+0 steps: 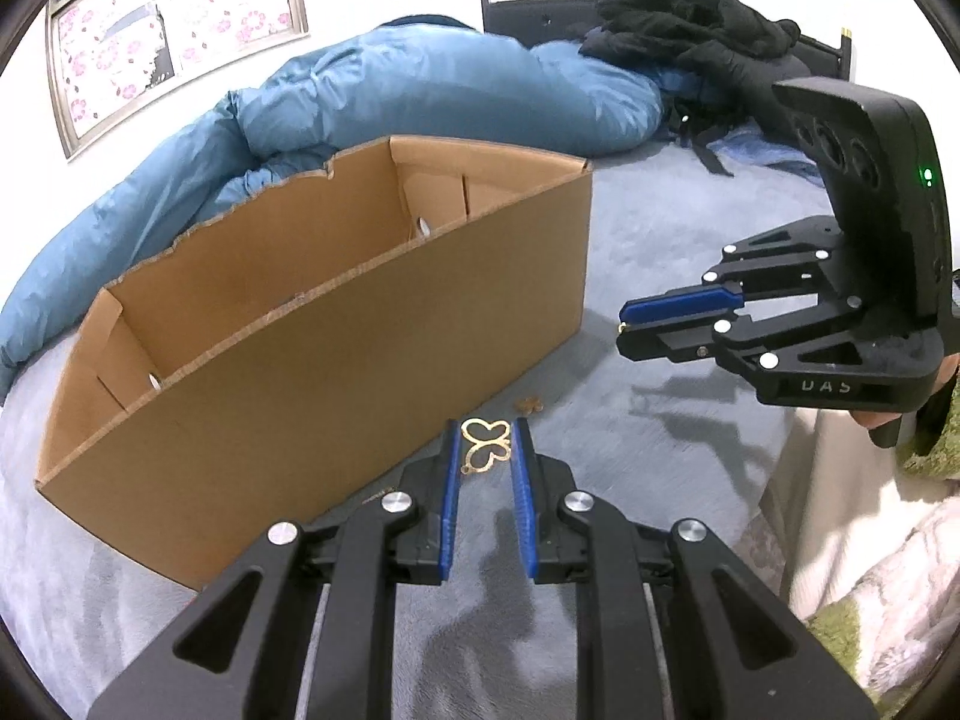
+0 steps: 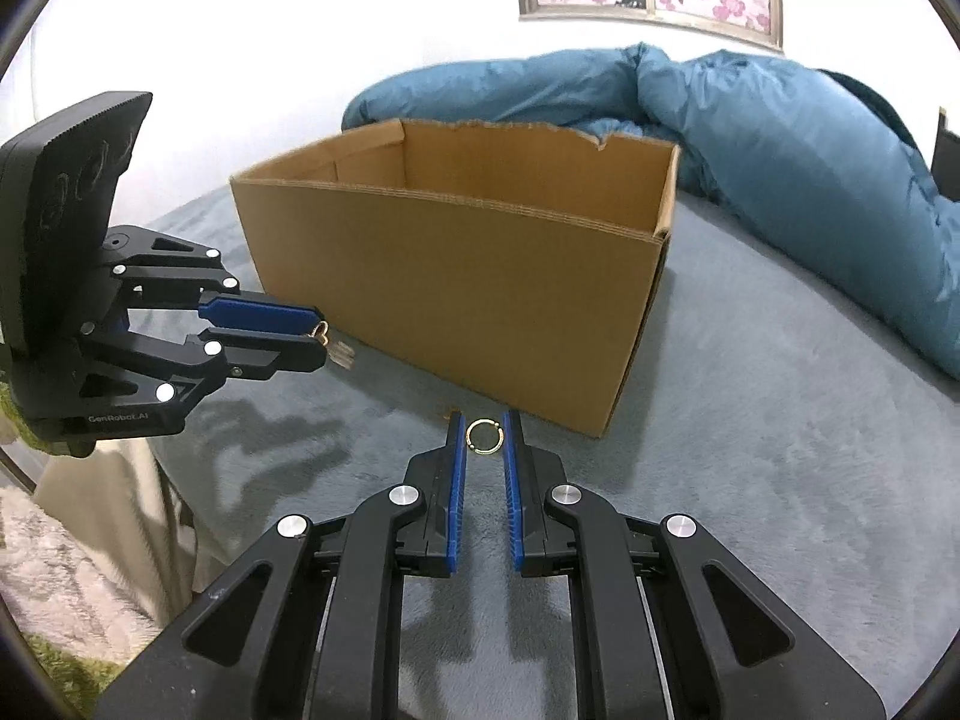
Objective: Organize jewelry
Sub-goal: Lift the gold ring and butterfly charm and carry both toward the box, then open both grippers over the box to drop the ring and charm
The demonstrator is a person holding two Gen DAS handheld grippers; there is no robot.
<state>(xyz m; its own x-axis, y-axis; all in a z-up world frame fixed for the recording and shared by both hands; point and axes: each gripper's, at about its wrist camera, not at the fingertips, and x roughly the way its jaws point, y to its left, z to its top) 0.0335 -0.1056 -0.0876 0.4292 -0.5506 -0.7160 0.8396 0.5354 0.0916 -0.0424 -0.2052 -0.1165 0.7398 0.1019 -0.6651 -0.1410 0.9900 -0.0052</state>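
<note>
Nearest my left wrist camera, my left gripper pinched a gold butterfly pendant between its blue pads, and in the right wrist view the piece hung at the tips above the grey blanket, so I judged it lifted for carrying. In its own view, my right gripper pinched a thin gold ring the same way, jaws drawn in until both pads touched its rim. Seen from the left camera, that ring was only a glint at the fingertips, too small to make out.

Just past the left fingertips, a small gold piece lay on the blanket against the foot of the cardboard box; I could not tell what kind it was. A fine chain seemed to trail near the box's lower edge, partly hidden behind my left finger.

The box stood open beyond both grippers, so I took it to be where the jewelry was meant to go. Its floor was mostly out of view, so I could not say what it held.

Farthest back, a blue duvet lay bunched along the bed's far edge, with black clothing piled on it.
</note>
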